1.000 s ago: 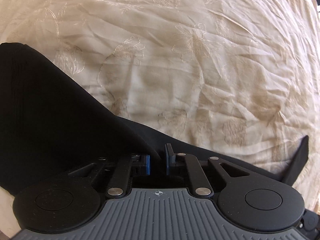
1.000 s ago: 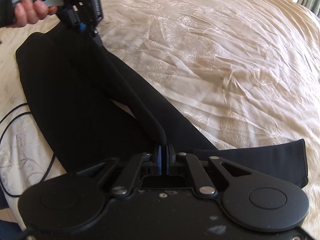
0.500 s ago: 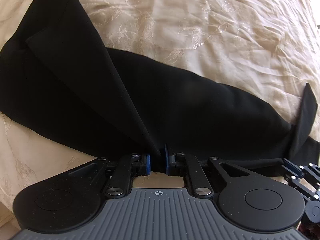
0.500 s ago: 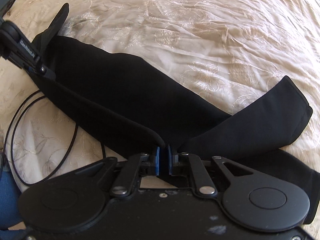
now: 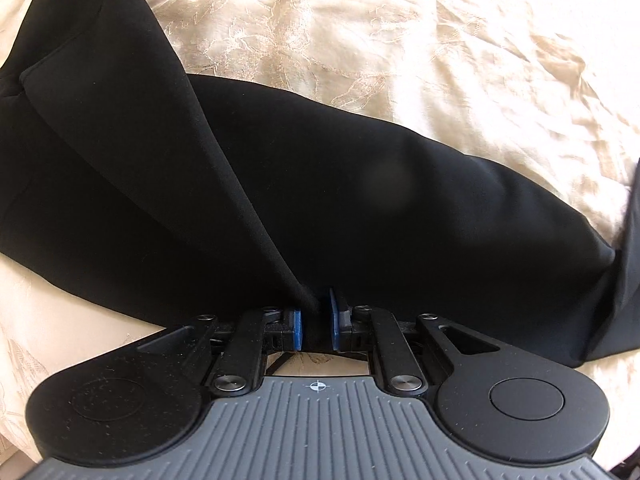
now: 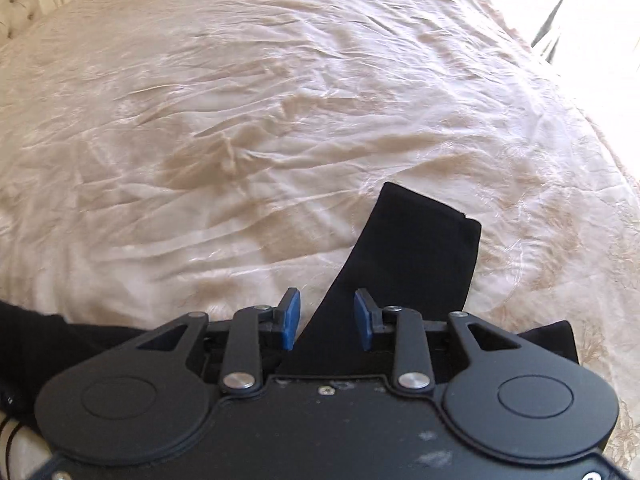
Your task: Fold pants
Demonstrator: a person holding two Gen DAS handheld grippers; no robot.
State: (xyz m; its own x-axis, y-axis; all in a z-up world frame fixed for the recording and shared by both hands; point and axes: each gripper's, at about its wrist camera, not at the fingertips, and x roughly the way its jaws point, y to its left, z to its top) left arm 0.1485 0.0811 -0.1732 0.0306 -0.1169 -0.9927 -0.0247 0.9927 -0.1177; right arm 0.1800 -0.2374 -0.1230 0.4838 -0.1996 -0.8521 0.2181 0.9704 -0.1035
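Note:
The black pants [image 5: 360,208] lie on the cream bedspread, one leg folded over the other, filling the left wrist view. My left gripper [image 5: 315,322] is shut on a ridge of the pants' near edge, its blue pads [image 5: 297,328] pinching the fabric. In the right wrist view a black leg end [image 6: 416,248] sticks up and away between the fingers. My right gripper [image 6: 327,320] is open, its blue pads [image 6: 291,318] apart on either side of the fabric without gripping it.
The cream embroidered bedspread [image 6: 240,120] stretches wide beyond the pants. A tufted headboard [image 6: 16,8] is at the far left. More black fabric [image 6: 48,344] lies at the lower left, with a black cable [image 6: 8,436] at the edge.
My right gripper has opened and let go of the pants, and its view has swung toward the bare bed. My left gripper stays shut on the fabric and has moved closer to the pants.

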